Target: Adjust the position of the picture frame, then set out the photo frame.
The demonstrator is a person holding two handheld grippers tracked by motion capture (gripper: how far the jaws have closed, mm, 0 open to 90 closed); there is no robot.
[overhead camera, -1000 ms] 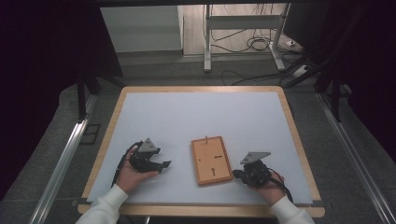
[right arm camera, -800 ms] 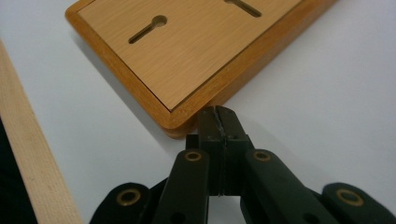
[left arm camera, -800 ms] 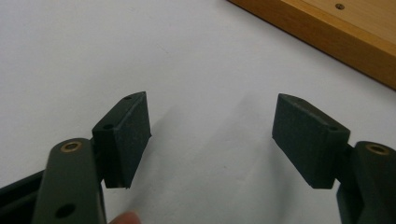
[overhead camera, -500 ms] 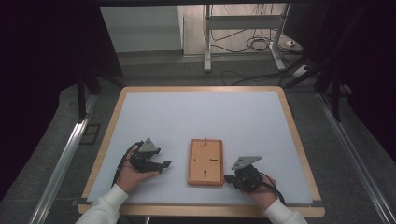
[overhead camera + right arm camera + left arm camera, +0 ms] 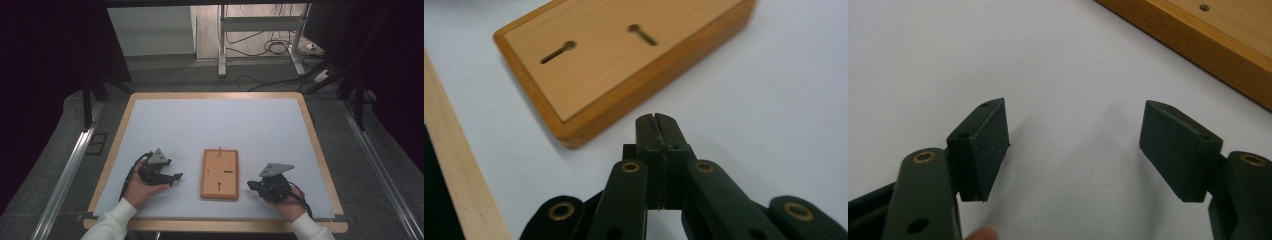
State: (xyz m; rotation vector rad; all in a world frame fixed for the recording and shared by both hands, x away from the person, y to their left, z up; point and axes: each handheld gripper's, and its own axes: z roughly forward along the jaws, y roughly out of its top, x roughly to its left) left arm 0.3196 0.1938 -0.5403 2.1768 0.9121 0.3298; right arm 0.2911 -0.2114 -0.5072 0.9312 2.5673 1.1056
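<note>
Right gripper (image 5: 657, 120) jaws together, perhaps just short of wooden board (image 5: 624, 50) corner; left gripper (image 5: 1075, 145) wide.

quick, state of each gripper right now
left gripper: open, nothing between the jaws, beside the wooden board
right gripper: closed, holding nothing, tip close to the board's corner

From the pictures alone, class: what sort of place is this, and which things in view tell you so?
Probably a lab or recording workspace, not a home. A white-topped table with a wooden rim stands between dark curtains, cables lie loose on the floor behind by a metal stand, and metal rails flank the table. On it lies a wooden board.
</note>
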